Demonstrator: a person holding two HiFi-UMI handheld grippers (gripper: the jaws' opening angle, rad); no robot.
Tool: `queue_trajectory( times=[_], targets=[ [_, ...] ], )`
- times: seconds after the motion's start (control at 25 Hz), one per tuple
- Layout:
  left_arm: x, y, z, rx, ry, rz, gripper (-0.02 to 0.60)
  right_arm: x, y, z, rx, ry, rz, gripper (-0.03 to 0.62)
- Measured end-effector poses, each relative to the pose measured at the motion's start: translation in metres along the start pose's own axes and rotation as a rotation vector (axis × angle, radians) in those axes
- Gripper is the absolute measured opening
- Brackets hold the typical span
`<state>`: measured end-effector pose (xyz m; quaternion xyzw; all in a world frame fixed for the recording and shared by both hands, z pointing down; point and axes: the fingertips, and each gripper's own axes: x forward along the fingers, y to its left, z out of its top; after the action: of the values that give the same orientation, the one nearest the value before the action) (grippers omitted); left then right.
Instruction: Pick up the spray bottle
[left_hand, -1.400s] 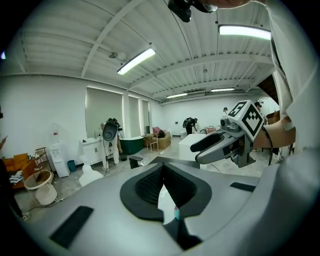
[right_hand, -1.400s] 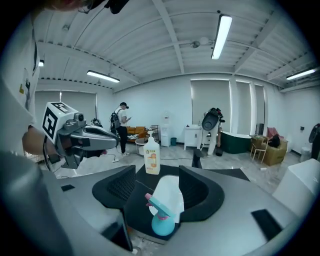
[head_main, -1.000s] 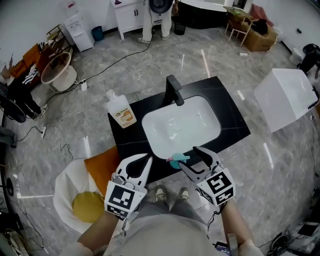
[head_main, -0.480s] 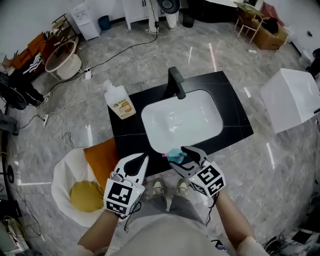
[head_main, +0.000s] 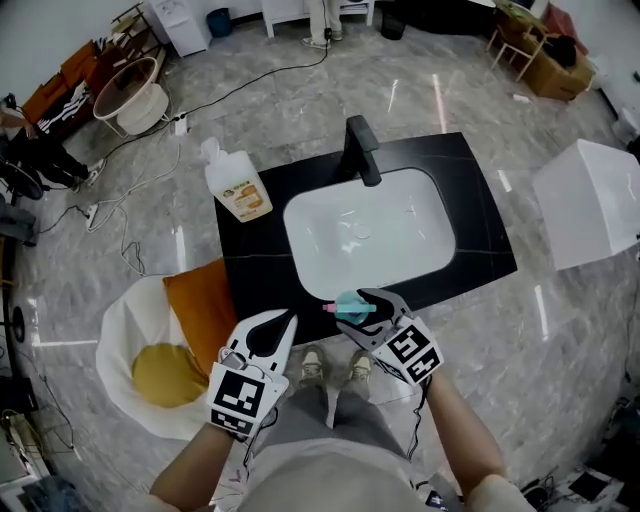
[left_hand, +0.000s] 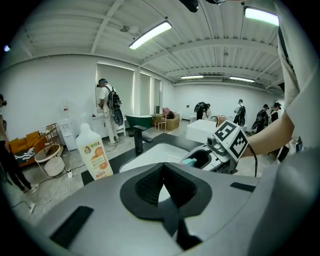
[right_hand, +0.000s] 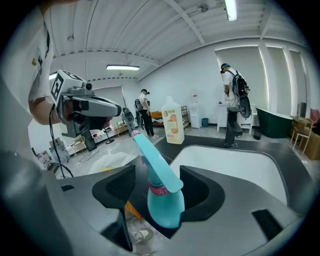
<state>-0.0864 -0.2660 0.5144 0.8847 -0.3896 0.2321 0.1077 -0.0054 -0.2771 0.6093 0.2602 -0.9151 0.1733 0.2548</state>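
Observation:
A teal spray bottle (head_main: 349, 305) with a pink collar (right_hand: 159, 190) stands at the front edge of the black counter (head_main: 470, 200). My right gripper (head_main: 364, 306) has closed in on the bottle (right_hand: 162, 197), which leans between the two black pads; a narrow gap shows on its left side. In the left gripper view that bottle (left_hand: 190, 161) shows inside the right gripper (left_hand: 210, 157). My left gripper (head_main: 284, 322) is shut and holds nothing. It hovers over the counter's front left edge, its pads (left_hand: 150, 182) pressed together.
A white sink (head_main: 370, 235) with a black tap (head_main: 360, 150) is set into the counter. A large orange-labelled soap bottle (head_main: 235, 185) stands at its back left. Left of me on the floor lie an orange cushion (head_main: 205, 310) and a white bag (head_main: 130, 330). Shoes (head_main: 330, 365) are below.
My right gripper moved left along the counter's front edge and its jaws narrowed from wide open to close around the spray bottle. The left gripper has barely shifted.

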Motion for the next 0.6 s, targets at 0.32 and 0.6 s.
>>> queue_trajectory(
  times=[0.32, 0.6],
  targets=[
    [-0.001, 0.007, -0.009, -0.026, 0.012, 0.013, 0.017, 0.016, -0.005, -0.008, -0.021, 0.013, -0.006, 0.232],
    [0.002, 0.013, -0.006, -0.025, 0.007, 0.02, 0.017, 0.013, -0.007, -0.005, -0.032, -0.003, -0.011, 0.211]
  ],
)
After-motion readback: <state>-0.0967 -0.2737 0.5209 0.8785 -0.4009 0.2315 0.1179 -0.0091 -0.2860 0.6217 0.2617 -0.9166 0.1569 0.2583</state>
